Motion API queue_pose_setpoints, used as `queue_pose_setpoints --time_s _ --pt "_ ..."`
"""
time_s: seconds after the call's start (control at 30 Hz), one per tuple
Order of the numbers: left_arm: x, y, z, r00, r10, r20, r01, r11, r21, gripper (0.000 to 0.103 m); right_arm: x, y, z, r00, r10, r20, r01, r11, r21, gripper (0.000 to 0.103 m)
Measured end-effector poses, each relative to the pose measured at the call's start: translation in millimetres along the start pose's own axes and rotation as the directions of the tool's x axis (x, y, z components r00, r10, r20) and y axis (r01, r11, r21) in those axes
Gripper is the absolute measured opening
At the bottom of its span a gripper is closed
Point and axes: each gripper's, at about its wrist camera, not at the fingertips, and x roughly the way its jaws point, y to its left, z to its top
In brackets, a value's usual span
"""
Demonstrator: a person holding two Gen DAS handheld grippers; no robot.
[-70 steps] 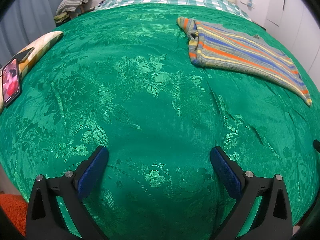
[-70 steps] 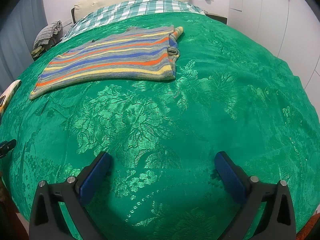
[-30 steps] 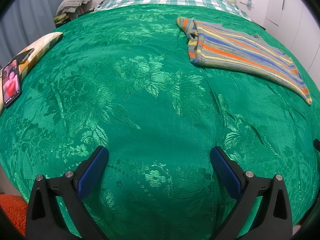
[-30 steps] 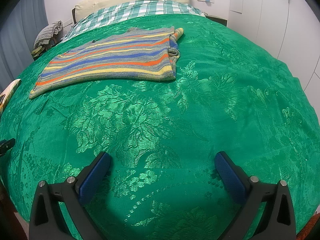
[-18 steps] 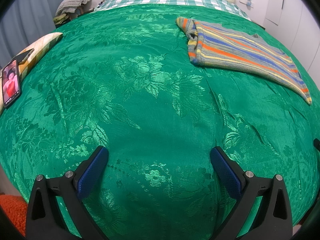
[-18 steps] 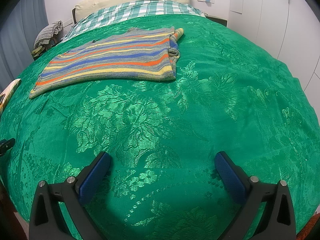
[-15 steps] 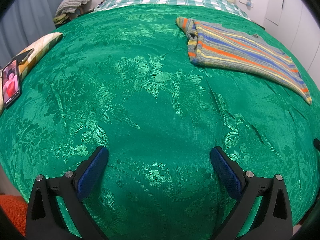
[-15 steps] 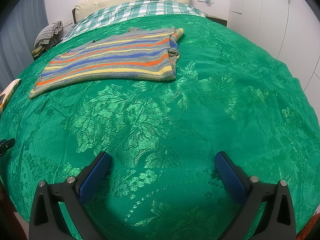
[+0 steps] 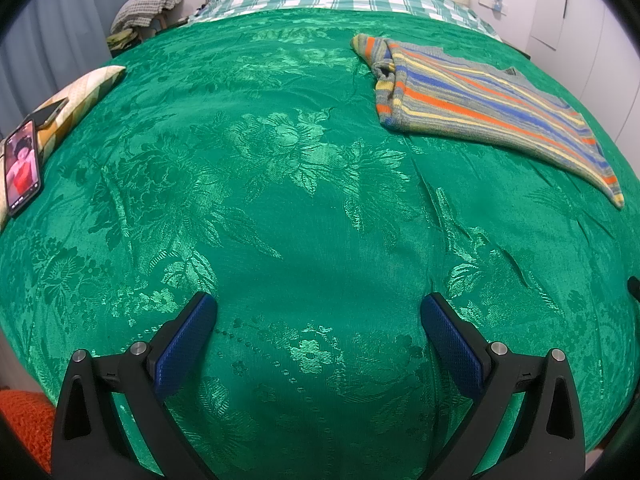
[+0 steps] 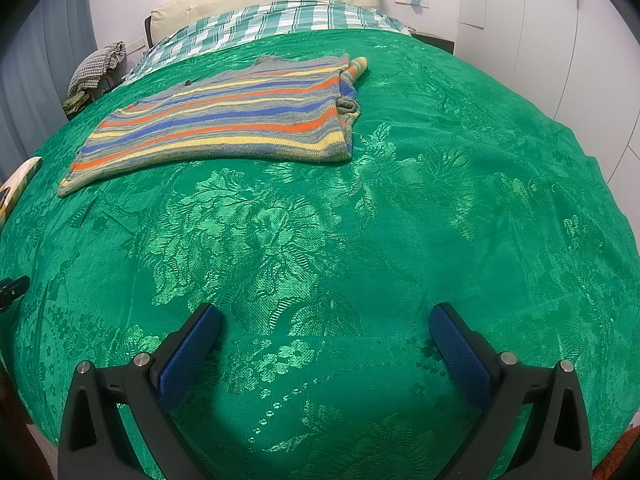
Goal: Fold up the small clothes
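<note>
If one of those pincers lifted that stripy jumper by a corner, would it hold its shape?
Probably not: the striped jumper looks a soft knit, lying flat, bunched at one end, so it would likely droop. It seems light, and may drag on the green bedspread.

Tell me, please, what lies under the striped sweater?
The sweater lies flat on the green bedspread, which shows all around it. Anything beneath the sweater itself is covered and cannot be seen.

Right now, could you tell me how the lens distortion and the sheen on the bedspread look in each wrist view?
Left wrist view: strong fisheye bulge, dark corners, sheen on the green bedspread. Right wrist view: same bulge, sharp striped sweater, soft shadow near the right gripper.
</note>
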Motion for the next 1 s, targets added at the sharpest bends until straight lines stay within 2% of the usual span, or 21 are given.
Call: queue_pose_setpoints --time_s 0.4,0.5,0.57,0.63,0.7,0.83,0.93,0.97,1.0 --pt "0 0 0 1.0 -0.001 0.001 0.001 1.0 0.0 0.102 0 0 0 1.0 -0.001 0.002 0.001 1.0 -0.003 0.103" --pt "-8 1 2 1.0 0.003 -0.004 -0.003 1.0 -0.005 0.101 0 0 5 1.0 0.005 -0.027 -0.006 1.0 -0.023 0.103" --pt "-25 -3 4 0.999 0.011 0.032 -0.012 1.0 0.014 0.101 -4 -5 12 0.998 0.025 -0.051 -0.026 1.0 -0.014 0.103" --pt "-44 -14 8 0.996 -0.006 0.093 0.0 0.998 0.057 0.101 -17 -23 22 0.997 0.071 -0.01 -0.07 0.995 0.073 0.103" --pt "-57 -36 16 0.99 -0.054 0.133 0.036 0.991 0.133 0.101 -22 -43 37 0.992 0.124 0.027 -0.127 0.981 0.144 0.103" --pt "-62 -108 39 0.973 -0.189 0.132 0.136 0.932 0.336 0.101 -7 -75 86 0.979 0.204 0.025 -0.206 0.963 0.175 0.103" --pt "-49 -178 58 0.951 -0.3 0.075 0.231 0.85 0.474 0.101 17 -94 141 0.957 0.289 0.007 -0.286 0.941 0.18 0.101" --pt "-42 -202 61 0.942 -0.332 0.05 0.261 0.818 0.513 0.1 30 -99 163 0.943 0.332 -0.009 -0.325 0.928 0.184 0.1" --pt "-35 -222 64 0.935 -0.354 0.03 0.282 0.79 0.544 0.096 46 -102 185 0.924 0.38 -0.036 -0.367 0.91 0.191 0.099"
